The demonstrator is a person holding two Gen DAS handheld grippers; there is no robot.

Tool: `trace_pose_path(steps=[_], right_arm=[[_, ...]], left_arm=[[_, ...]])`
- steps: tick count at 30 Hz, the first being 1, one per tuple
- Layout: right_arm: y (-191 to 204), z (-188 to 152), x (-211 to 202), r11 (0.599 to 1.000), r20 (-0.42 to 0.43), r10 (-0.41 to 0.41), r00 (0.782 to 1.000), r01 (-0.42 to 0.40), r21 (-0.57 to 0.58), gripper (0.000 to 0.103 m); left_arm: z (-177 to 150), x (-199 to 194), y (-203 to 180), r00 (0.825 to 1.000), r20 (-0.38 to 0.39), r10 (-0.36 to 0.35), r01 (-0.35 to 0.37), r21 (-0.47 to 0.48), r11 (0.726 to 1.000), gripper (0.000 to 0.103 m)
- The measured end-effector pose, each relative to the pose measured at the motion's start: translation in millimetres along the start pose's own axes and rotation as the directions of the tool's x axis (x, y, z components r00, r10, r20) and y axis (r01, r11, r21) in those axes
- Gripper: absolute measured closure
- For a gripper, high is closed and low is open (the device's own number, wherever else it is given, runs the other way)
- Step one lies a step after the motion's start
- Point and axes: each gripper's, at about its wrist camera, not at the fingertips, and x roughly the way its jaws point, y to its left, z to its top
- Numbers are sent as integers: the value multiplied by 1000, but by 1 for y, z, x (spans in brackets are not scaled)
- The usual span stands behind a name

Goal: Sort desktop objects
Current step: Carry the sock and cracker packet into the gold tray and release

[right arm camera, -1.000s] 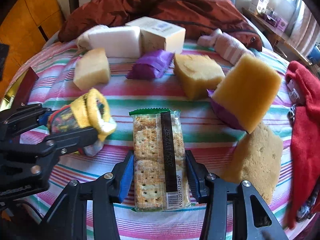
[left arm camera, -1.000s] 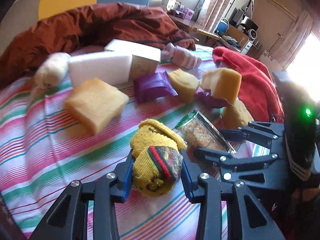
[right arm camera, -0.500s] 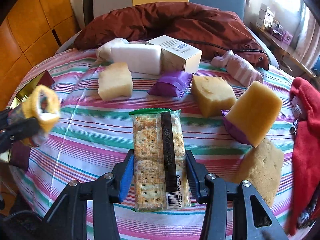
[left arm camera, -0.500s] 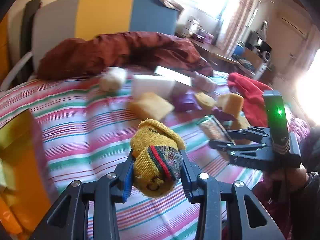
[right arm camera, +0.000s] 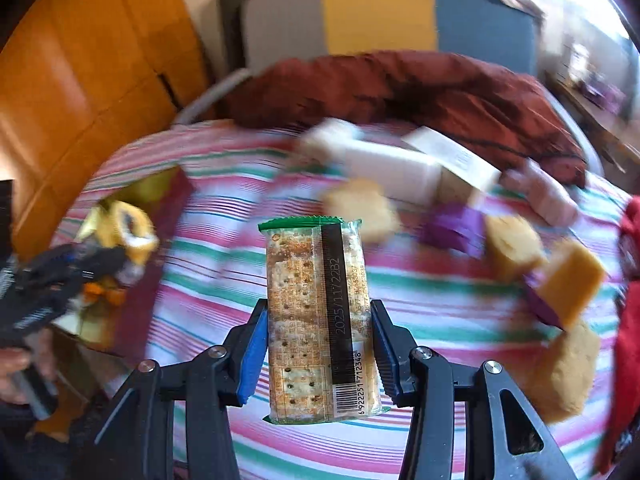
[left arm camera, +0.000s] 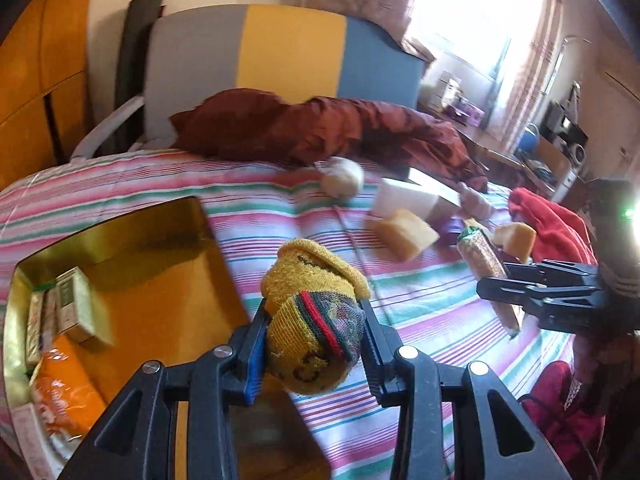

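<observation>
My left gripper (left arm camera: pixel 314 340) is shut on a rolled yellow sock (left arm camera: pixel 314 312) with a red-green band, held above the striped cloth beside a gold box (left arm camera: pixel 132 280). The box holds an orange packet (left arm camera: pixel 60 396) and small packs (left arm camera: pixel 76 304). My right gripper (right arm camera: pixel 320 344) is shut on a clear cracker packet (right arm camera: pixel 320 320) with a green end, held in the air. The right gripper also shows at the right of the left wrist view (left arm camera: pixel 496 284), and the left gripper at the left of the right wrist view (right arm camera: pixel 116 252).
Yellow sponges (right arm camera: pixel 572 288), a purple packet (right arm camera: pixel 456 228), a white foam block (right arm camera: pixel 396 172), a cardboard box (right arm camera: pixel 460 160) and a pink sock (right arm camera: pixel 544 196) lie on the striped cloth (right arm camera: pixel 224 280). A maroon jacket (left arm camera: pixel 320 128) lies behind, red cloth (left arm camera: pixel 556 224) at right.
Both grippers have swung left with their loads. The gold box has come into the left wrist view, beside and below the sock. The sponges and boxes have shifted to the right.
</observation>
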Motion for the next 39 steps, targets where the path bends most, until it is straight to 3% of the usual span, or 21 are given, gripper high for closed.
trace_pose_path(steps=[12, 20, 25, 28, 31, 39], right_arm=[[131, 32, 27, 971, -38, 197, 980, -201, -133, 55], [200, 53, 72, 949, -116, 269, 956, -284, -137, 55], [227, 71, 105, 952, -157, 273, 949, -290, -100, 54], [242, 85, 121, 953, -163, 280, 946, -294, -71, 53], [250, 92, 130, 956, -161, 284, 945, -292, -29, 48], [261, 81, 134, 955, -172, 283, 944, -294, -43, 47]], left_arm=[[-8, -37, 90, 991, 38, 129, -123, -131, 984, 63], [-8, -51, 160, 963, 14, 270, -264, -167, 950, 62], [-9, -45, 199, 945, -27, 326, -325, -200, 924, 57], [-12, -47, 213, 939, -34, 343, -342, -233, 910, 52], [-16, -48, 220, 943, -34, 330, -327, -262, 908, 50], [-29, -56, 213, 949, -23, 315, -307, -299, 903, 49]])
